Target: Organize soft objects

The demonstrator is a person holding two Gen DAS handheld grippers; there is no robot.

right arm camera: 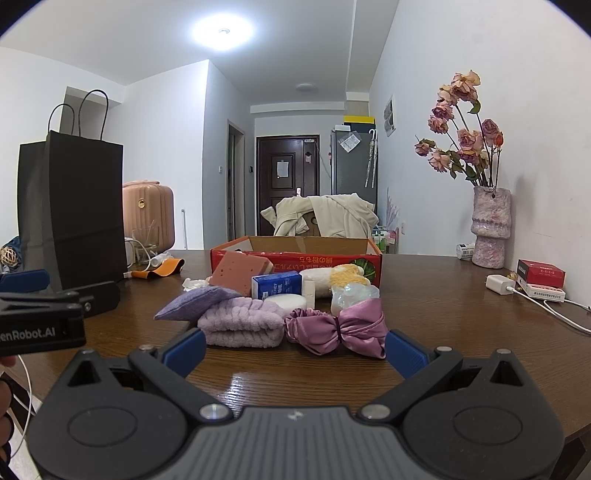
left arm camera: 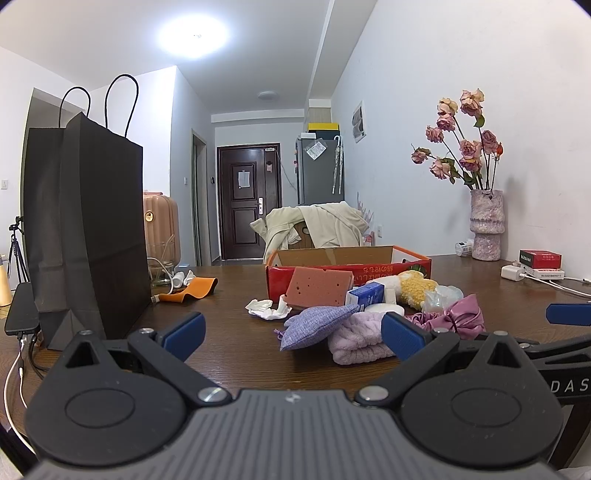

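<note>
Red box (right arm camera: 295, 260) interior hidden behind near wall; box lettering unreadable; chair under cream jacket (right arm camera: 325, 218) mostly covered.

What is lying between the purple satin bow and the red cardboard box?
In the right wrist view, a clear plastic bag and a yellow-and-white fluffy item lie between the satin bow and the red box.

White walls (right arm camera: 480, 55), dark door (right arm camera: 287, 177), wooden table (right arm camera: 443, 314), ceiling light (right arm camera: 221, 31)

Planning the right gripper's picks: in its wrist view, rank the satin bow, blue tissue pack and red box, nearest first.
1. Satin bow, just ahead of the right gripper.
2. Blue tissue pack, mid-pile.
3. Red box, behind the pile.
</note>
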